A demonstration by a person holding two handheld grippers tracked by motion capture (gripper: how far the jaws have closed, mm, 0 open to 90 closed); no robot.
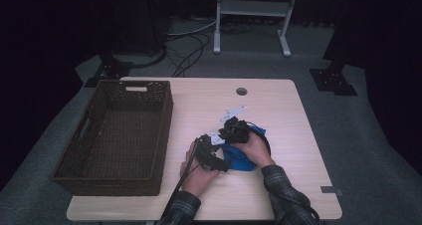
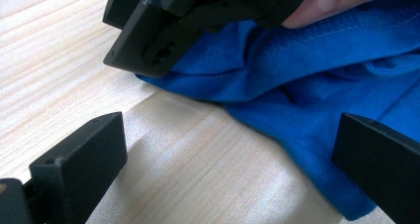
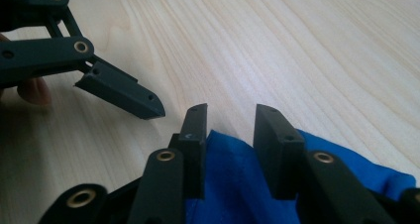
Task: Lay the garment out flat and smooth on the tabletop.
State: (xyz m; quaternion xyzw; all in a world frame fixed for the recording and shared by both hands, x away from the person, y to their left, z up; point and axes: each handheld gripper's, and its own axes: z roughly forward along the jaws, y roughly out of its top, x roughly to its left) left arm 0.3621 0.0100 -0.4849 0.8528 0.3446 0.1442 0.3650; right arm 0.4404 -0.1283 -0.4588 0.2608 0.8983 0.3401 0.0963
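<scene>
Basket [image 1: 112, 135]: left on the surface [image 1: 199, 101], nothing visible inside.
Left hand-held gripper [image 2: 228, 157]: released, jaws wide apart, at the near-left edge of the cloth.
Blue cloth [image 1: 240, 156]: bunched on the surface, centre-near, right of the basket.
Right hand-held gripper [image 3: 229, 135]: jaws part-way apart with a cloth fold between them; grip not confirmed.
Progress: judged early; cloth not lifted or binned.

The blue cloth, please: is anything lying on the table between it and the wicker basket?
Nothing visible does. The blue cloth lies right of the basket, with bare table between, apart from the left gripper and the hand holding it at the cloth's left edge.
</scene>
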